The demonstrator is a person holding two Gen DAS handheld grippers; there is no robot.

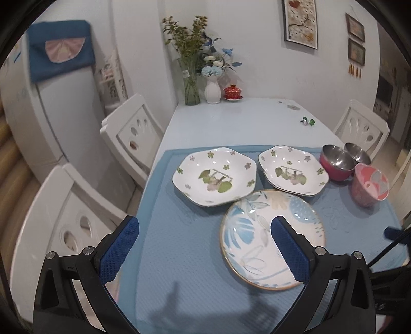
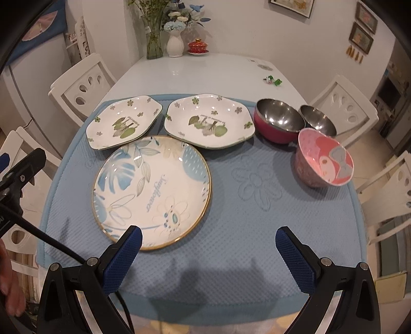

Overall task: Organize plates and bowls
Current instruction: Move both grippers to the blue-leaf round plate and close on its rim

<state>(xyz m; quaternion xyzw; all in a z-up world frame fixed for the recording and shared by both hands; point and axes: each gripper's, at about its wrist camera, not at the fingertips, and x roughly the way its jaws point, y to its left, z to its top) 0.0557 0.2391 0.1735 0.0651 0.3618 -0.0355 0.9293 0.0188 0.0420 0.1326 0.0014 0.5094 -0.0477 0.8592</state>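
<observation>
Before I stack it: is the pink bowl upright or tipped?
Tipped: the pink bowl leans on the mat, its mouth facing sideways toward the camera.

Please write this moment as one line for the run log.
left gripper: open, empty | right gripper: open, empty | round plate, two octagonal plates, three bowls: unstacked on blue mat

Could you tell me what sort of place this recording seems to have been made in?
Most likely a home dining area. A white dining table has white chairs around it, flower vases stand at its far end beneath framed pictures, and what looks like a fridge stands nearby.
</observation>
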